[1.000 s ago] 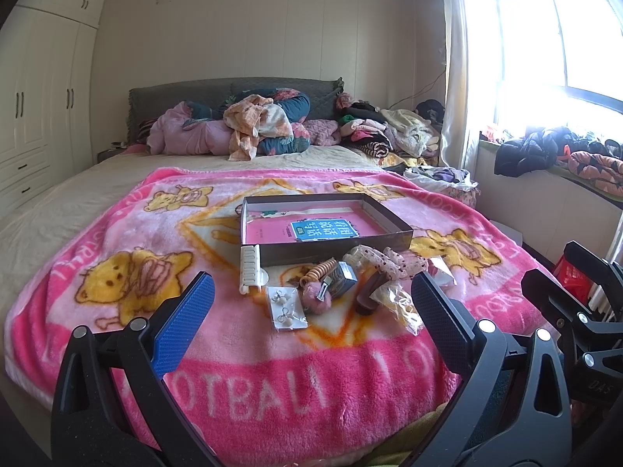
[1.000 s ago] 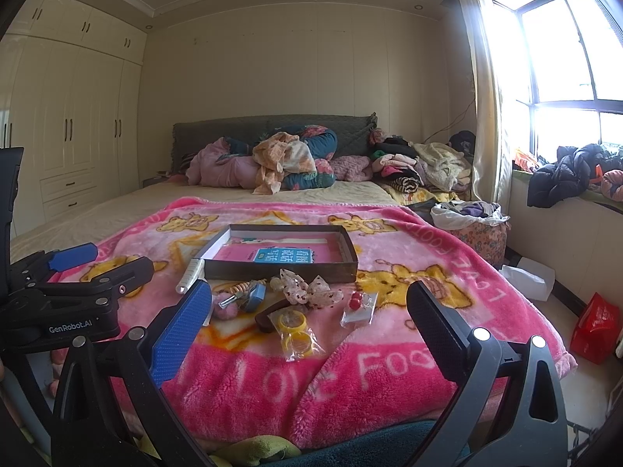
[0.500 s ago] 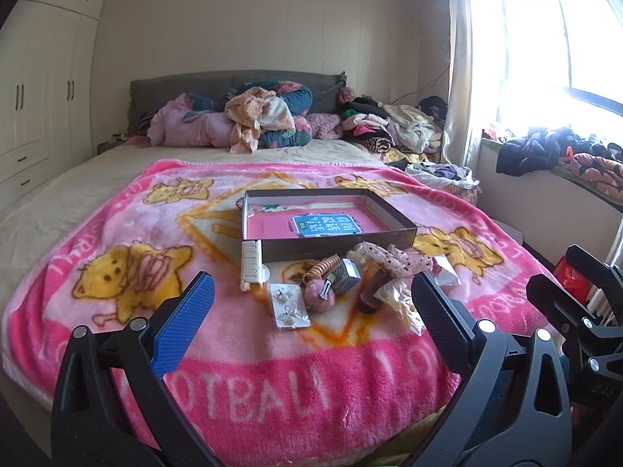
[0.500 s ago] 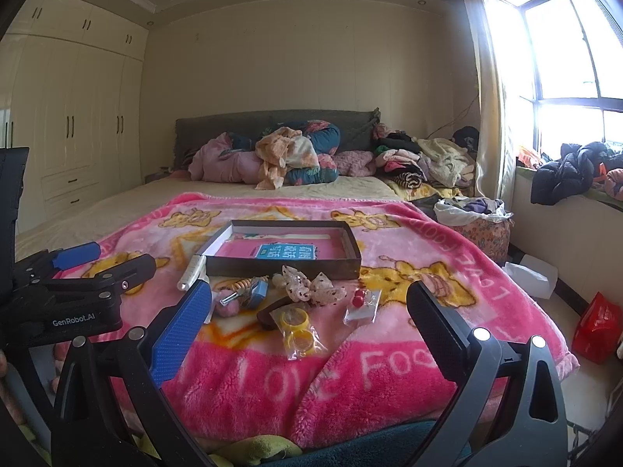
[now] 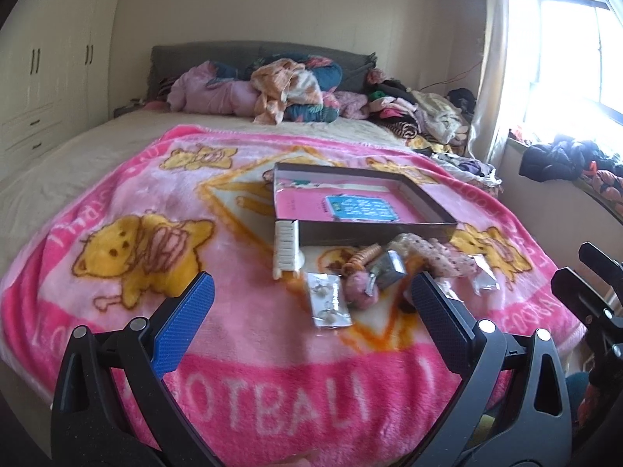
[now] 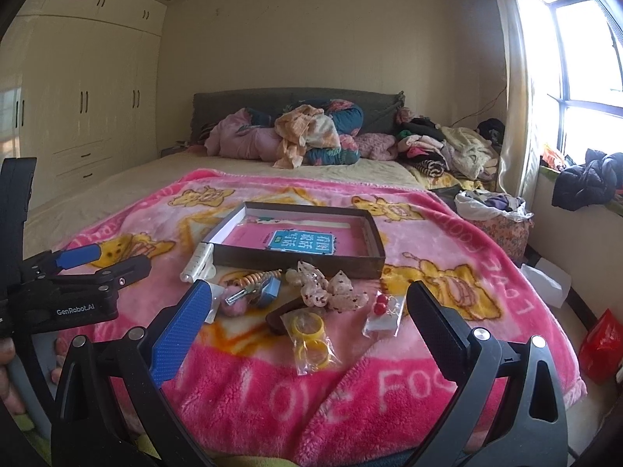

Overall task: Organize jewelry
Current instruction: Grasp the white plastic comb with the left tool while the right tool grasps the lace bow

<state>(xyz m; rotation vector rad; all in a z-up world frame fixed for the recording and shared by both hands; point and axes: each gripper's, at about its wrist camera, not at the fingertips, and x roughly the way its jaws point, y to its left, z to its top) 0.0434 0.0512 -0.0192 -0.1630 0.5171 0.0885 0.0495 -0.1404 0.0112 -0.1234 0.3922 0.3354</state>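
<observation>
A shallow dark box with a pink floor and a blue card lies on the pink blanket. In front of it sits a heap of jewelry and hair items: a white comb, an earring packet, a pink pom-pom, a spotted bow, yellow rings in a bag and red earrings on a card. My left gripper is open just short of the heap, holding nothing. My right gripper is open too, low over the blanket's front part.
The pink blanket covers the bed's near half. Piled clothes and bedding lie along the headboard. A wardrobe fills the left wall. On the right are a window, a laundry basket and a red bag on the floor.
Both grippers have moved forward toward the heap of items, the left one more, so the box and items look larger. Both stay open and nothing on the blanket has moved.
</observation>
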